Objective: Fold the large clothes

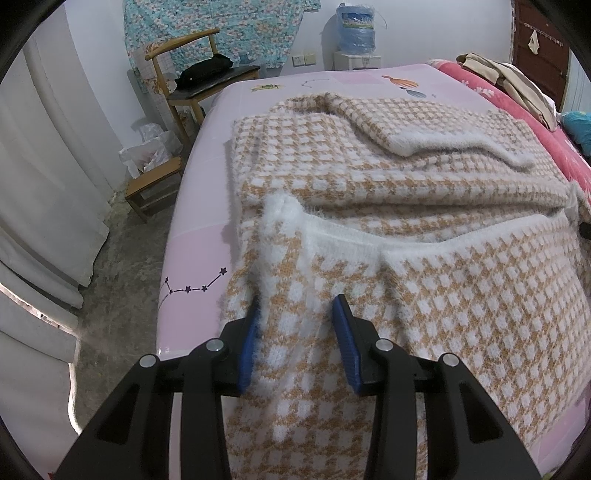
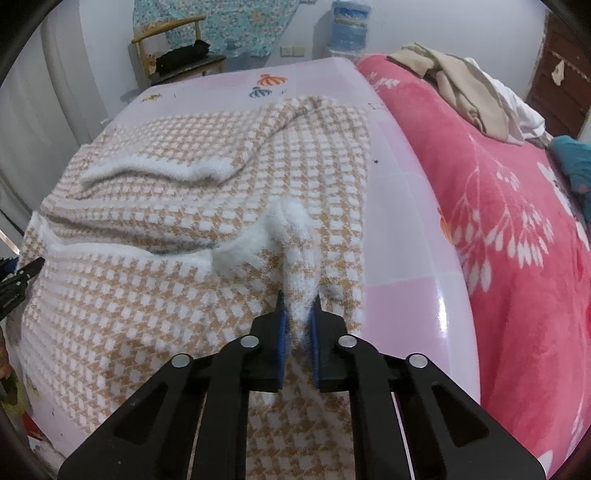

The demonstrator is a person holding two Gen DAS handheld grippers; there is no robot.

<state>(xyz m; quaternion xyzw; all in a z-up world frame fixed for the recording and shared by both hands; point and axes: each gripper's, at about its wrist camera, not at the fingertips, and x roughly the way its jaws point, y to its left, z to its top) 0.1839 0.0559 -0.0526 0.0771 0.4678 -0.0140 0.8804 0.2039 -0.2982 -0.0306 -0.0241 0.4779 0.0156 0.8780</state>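
Observation:
A fuzzy tan-and-white houndstooth sweater [image 1: 388,177] lies spread on a pink bed sheet [image 1: 199,206], its near white hem folded up over the body. My left gripper [image 1: 295,306] is open, its blue pads either side of the hem's left corner fabric, which runs between them. My right gripper [image 2: 298,301] is shut on the hem's white right corner [image 2: 295,236]. The sweater also fills the right wrist view [image 2: 166,184], with a sleeve's white cuff [image 2: 155,168] laid across it. The left gripper's tip [image 2: 22,277] shows at the left edge there.
A red floral blanket [image 2: 517,221] with beige clothes [image 2: 461,88] lies along the bed's right side. Beyond the far edge stand a wooden chair [image 1: 199,74] and a water bottle [image 1: 356,27]. A small stool [image 1: 155,184] and white curtain [image 1: 44,184] are left of the bed.

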